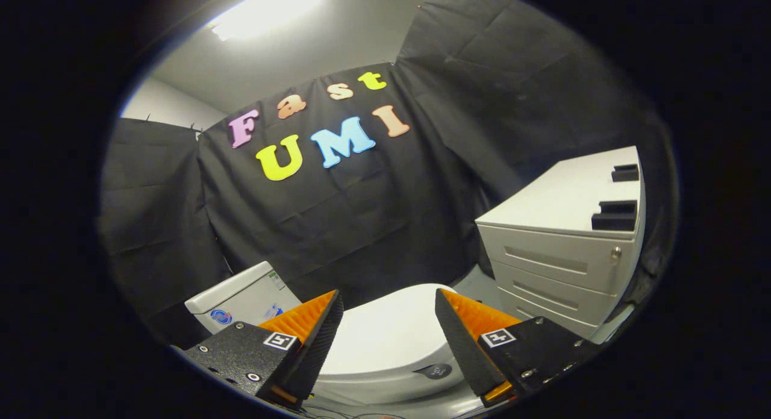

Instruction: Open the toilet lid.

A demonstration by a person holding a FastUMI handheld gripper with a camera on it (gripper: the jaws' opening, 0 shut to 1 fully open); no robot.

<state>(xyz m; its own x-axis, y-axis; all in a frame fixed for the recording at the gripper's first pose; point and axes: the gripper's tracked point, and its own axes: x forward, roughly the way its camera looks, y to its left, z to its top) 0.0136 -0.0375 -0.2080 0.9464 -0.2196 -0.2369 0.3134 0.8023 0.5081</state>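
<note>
I have the gripper (389,322) hanging with its fingers spread wide apart, holding nothing and touching nothing. Seen through the gap between them, just ahead and lower down, the white toilet lid (388,338) lies shut flat on the bowl, a small dark round sticker (438,370) near its front rim. Beyond the left finger sits the white cistern (241,300). Off to the right, past the right finger, stands a white drawer cabinet (566,238) with two dark blocks (617,214) on its top. Behind it all hangs the black cloth wall (337,214).
</note>
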